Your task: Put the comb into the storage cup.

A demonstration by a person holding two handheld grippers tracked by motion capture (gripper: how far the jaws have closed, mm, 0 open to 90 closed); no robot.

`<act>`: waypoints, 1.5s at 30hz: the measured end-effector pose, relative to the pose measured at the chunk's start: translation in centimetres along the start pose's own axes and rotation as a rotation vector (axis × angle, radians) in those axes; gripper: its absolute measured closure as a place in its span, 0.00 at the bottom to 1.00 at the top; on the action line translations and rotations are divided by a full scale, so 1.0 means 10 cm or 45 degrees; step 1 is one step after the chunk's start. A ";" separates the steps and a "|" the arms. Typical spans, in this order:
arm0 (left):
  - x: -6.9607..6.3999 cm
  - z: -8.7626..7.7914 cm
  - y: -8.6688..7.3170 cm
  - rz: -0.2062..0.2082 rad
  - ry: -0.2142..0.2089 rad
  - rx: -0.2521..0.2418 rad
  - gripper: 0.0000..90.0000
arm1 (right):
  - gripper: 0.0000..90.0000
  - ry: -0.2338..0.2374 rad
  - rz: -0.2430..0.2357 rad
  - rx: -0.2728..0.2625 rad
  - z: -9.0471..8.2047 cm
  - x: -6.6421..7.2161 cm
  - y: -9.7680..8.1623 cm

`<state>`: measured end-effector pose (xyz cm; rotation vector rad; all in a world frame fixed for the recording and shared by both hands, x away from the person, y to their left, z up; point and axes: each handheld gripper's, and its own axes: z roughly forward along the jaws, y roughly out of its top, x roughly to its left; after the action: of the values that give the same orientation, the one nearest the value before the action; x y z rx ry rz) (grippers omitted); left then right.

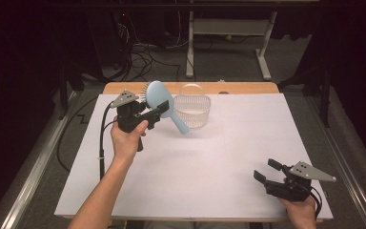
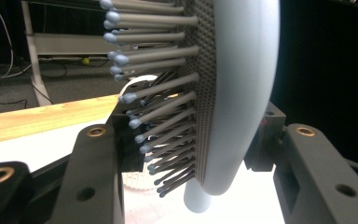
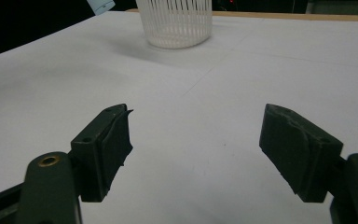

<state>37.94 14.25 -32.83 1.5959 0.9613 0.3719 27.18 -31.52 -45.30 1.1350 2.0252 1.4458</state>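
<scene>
A light blue hairbrush (image 1: 164,102) hangs above the table at the back left, its handle pointing down toward the right. My left gripper (image 1: 155,112) is shut on the brush's head; in the left gripper view the brush (image 2: 242,93) stands between the jaws, its ball-tipped bristles pointing left. A white slatted basket (image 1: 192,106) stands just right of the brush on the white table top, and its ribbed wall (image 3: 177,23) shows far off in the right gripper view. My right gripper (image 1: 267,171) rests near the front right edge, open, with nothing between its pads (image 3: 112,144).
The white table sheet (image 1: 209,157) stretches between the two hands. A wooden strip (image 1: 248,88) runs along the far edge. Behind it stand table legs and cables on a dark floor.
</scene>
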 end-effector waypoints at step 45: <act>0.01 0.28 0.33 0.029 0.044 -0.008 0.56 | 0.28 -0.007 0.014 -0.011 -0.02 -0.02 0.00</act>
<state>41.18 12.45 -30.58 1.6003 0.9677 0.4188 27.18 -31.80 -45.27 1.1471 2.0104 1.4538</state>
